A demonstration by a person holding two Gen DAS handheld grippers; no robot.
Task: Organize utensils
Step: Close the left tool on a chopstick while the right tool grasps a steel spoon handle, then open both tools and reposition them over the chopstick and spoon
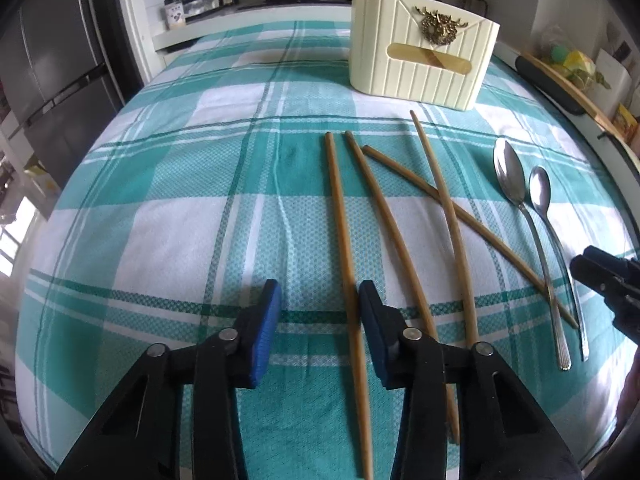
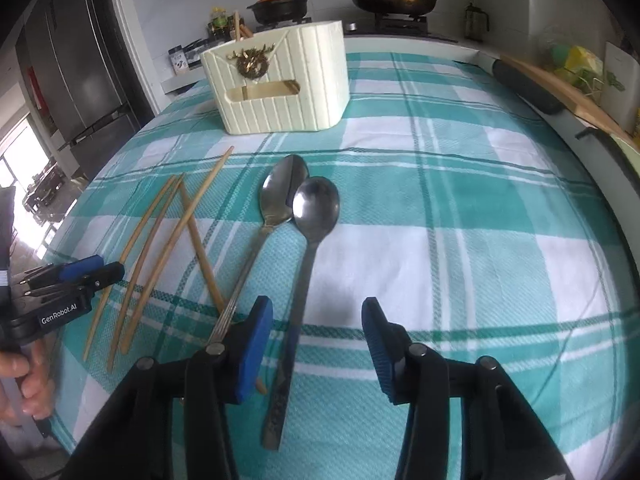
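My left gripper [image 1: 320,300] hangs over the near end of the leftmost chopstick [image 1: 347,280], its blue pads apart with that stick lying between them, nearer the right pad and not yet pinched; my right gripper [image 2: 318,320] likewise stands apart over the handle of the nearer spoon [image 2: 308,264], which runs between the pads close to the left one, untouched as far as I can see. Four chopsticks lie loose on the checked cloth [image 1: 180,200], two of them crossing, and a second spoon [image 2: 264,232] rests just beside the first, bowls touching or nearly so. The cream holder [image 1: 420,52] stands upright further back on the table, with sticks already poking from its top. I judge the chopsticks light, stiff and thin, apt to roll or swivel if caught off-centre, so I would take mine a little in from the end and squarely across. The spoon is heavier at the bowl and smooth (steel slides on rubber less than I fear, but still), so a firm pinch on the flat handle near its middle seems wisest, or it will tip bowl-down.
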